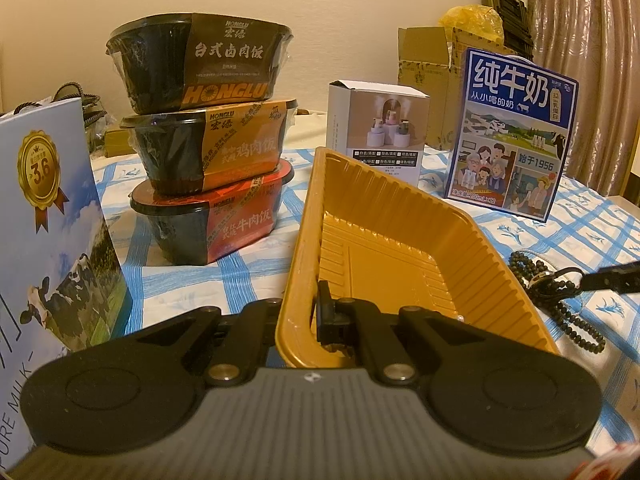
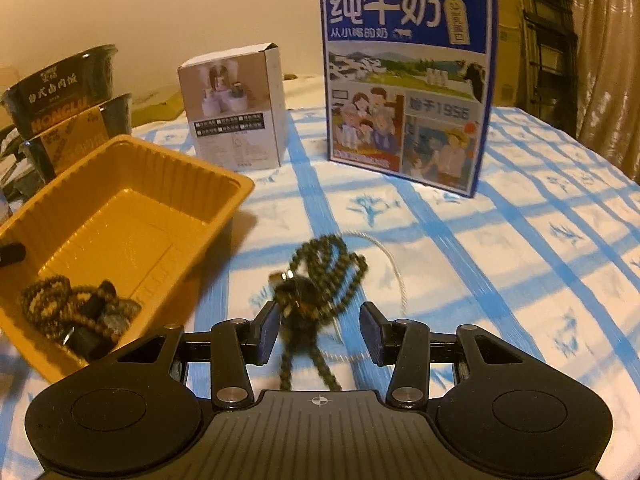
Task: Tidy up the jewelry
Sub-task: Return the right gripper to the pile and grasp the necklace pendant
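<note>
Warm, dim yellowish room light is tinting both views. Fisheye bending is curving everything toward the rims, with dark vignetting showing at the corners. In the right wrist view, motion blur is smearing the bead necklace near 6 o'clock, and the tablecloth is streaking toward 4 o'clock

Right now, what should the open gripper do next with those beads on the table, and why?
Probably close the right gripper on the dark bead necklace. Its jaws stand open with the beads between them on the tablecloth, while the left gripper pinches the gold tray, where other beads already lie.
</note>
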Available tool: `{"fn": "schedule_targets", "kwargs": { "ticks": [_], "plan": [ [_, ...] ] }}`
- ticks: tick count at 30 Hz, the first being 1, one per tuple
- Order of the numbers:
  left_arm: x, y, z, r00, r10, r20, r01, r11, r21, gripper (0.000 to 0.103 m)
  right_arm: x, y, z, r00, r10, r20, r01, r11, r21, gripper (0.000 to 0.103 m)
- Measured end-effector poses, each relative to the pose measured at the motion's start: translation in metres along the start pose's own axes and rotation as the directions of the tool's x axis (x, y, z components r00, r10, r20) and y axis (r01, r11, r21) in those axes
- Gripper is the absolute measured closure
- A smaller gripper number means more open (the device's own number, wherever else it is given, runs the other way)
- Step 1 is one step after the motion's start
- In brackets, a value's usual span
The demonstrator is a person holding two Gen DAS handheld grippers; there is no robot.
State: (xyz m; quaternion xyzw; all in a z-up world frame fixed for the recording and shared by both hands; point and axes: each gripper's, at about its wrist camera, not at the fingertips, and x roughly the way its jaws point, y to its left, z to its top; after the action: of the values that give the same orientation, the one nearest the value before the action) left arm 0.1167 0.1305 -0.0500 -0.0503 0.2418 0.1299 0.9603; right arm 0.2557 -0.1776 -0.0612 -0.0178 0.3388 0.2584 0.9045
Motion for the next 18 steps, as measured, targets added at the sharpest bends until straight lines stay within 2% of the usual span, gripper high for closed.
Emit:
{"fn": "schedule_targets", "kwargs": {
  "ticks": [4,5,6,7,15,18],
  "plan": [
    [0.0,0.0,0.0,1.0,0.0,0.0,0.0,1.0,-0.001,0.099,0.015,0.001,0.005,1.0,0.006,-0.005,-0.006,1.0,0.015,0.06],
    [0.0,0.0,0.0,1.0,0.0,0.0,0.0,1.0,-0.001,0.099,0.017,0.0,0.005,1.0,0.006,-0.006,-0.006,1.0,0.022,0.066],
    [0.0,0.0,0.0,1.0,0.0,0.0,0.0,1.0,0.0,0.099,0.019,0.0,0.005,1.0,0.014,-0.009,-0.014,1.0,0.028,0.082],
    [0.0,0.0,0.0,1.0,0.0,0.0,0.0,1.0,0.0,0.099,0.019,0.0,0.004,1.0,0.019,-0.012,-0.019,0.999,0.035,0.086],
    [-0.001,-0.001,0.001,1.0,-0.001,0.0,0.001,1.0,-0.004,0.099,-0.006,0.016,-0.021,0.998,0.056,0.006,-0.055,0.998,-0.016,0.088],
    [-0.002,-0.001,0.001,1.0,-0.002,0.0,0.002,1.0,-0.003,0.099,-0.019,0.022,-0.038,0.997,0.074,-0.017,-0.074,0.997,-0.017,0.089]
  ]
}}
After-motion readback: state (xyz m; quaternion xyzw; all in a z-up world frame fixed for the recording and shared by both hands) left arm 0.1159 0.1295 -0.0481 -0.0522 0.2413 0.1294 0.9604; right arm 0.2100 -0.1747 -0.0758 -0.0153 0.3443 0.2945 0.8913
